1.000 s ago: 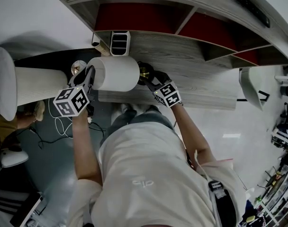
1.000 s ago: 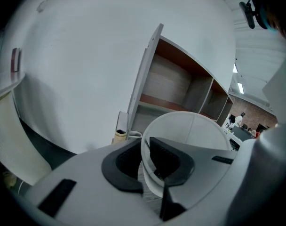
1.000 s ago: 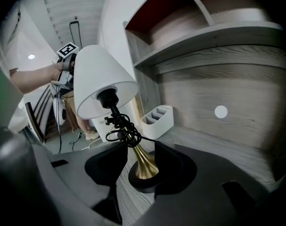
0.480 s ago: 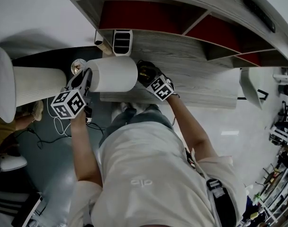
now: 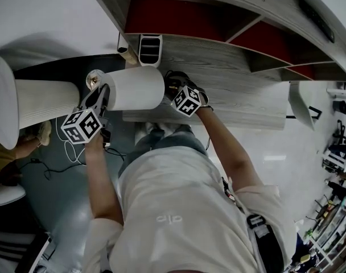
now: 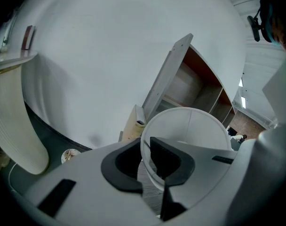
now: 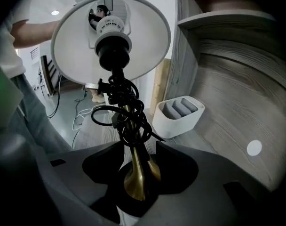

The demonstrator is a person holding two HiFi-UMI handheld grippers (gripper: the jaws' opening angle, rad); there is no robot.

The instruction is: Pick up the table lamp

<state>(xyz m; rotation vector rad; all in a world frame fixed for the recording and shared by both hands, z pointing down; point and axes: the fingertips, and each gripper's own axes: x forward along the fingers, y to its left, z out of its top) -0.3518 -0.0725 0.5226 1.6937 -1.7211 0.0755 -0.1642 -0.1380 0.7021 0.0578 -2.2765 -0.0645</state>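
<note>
The table lamp [image 5: 134,88] is at the front edge of the wooden desk [image 5: 241,90], near a white slotted box [image 5: 149,49]. The left gripper [image 6: 146,149] is clamped on the rim of the shade [image 6: 199,126]. The right gripper [image 7: 133,147] has just been opening. Its jaws are spread wide to either side of the brass stem [image 7: 136,173], clear of it.

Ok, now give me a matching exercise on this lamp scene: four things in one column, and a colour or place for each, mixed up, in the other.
1 lamp shade
2 lamp stem
3 cord
4 slotted holder

A black, wound round the stem
B standing on the wood-grain desk
C brass-coloured
D white, around the bulb socket

Pairs: 1-D, 2-C, 3-A, 4-B
</note>
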